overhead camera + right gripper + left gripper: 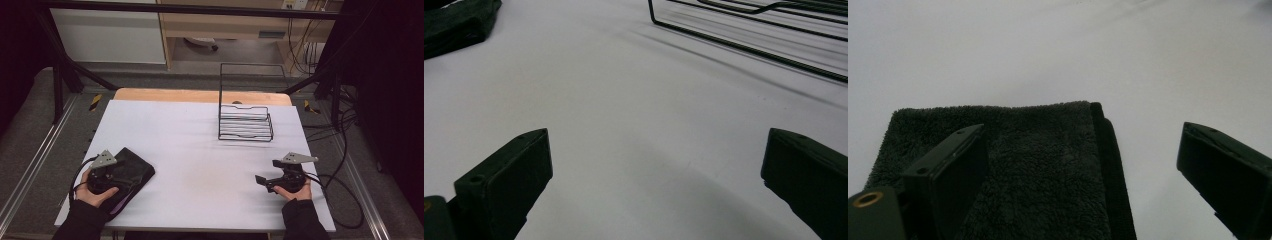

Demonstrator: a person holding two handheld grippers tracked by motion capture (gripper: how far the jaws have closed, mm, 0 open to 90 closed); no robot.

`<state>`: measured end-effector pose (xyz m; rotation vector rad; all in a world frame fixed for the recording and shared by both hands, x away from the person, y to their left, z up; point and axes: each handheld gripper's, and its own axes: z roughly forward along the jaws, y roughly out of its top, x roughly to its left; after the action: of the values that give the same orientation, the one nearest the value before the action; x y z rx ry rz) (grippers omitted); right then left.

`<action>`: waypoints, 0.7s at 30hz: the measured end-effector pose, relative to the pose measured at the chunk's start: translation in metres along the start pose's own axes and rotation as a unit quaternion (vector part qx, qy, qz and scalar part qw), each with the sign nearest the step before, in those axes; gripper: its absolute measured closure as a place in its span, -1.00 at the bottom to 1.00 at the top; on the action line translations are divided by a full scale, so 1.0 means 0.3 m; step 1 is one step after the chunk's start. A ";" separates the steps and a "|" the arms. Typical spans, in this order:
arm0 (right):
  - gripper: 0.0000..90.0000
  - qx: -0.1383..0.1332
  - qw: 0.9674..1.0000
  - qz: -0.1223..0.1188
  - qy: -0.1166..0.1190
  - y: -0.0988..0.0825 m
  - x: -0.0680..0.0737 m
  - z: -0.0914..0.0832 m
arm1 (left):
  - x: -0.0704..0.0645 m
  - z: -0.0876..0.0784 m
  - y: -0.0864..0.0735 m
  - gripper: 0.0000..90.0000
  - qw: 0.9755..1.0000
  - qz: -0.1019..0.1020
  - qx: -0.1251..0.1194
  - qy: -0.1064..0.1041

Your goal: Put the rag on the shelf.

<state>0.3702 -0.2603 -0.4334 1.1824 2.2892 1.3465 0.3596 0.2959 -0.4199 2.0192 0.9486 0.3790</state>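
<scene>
white desk (200,150) carries a folded black towel (131,172) at its near left corner and a black wire rack (246,122) at far right. left tongs (1080,165) hover released over the towel; right tongs (656,185) released over bare desk.

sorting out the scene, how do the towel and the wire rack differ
The towel is soft, dark, folded cloth lying flat; the rack is thin, rigid black wire you can see through, with a tall upright back frame. The towel lies at the near left under the left tongs, which stand open; the rack stands far right, untouched. Both rest on the white table.
</scene>
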 end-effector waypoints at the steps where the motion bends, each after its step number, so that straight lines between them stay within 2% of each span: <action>1: -0.98 0.000 1.000 0.000 0.000 0.000 0.000 0.000 | -0.001 0.001 0.000 -0.86 1.000 -0.001 0.000 0.000; 14: -0.98 0.001 1.000 0.000 -0.003 0.001 0.001 -0.002 | -0.026 0.006 0.019 -0.86 1.000 0.003 0.007 -0.004; 21: -0.99 0.002 1.000 -0.002 -0.006 0.000 0.000 -0.003 | -0.037 0.010 0.066 -0.86 1.000 -0.002 0.011 0.004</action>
<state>0.3698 -0.2608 -0.4328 1.1825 2.2858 1.3301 0.3634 0.2790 -0.4050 2.0368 0.9658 0.3754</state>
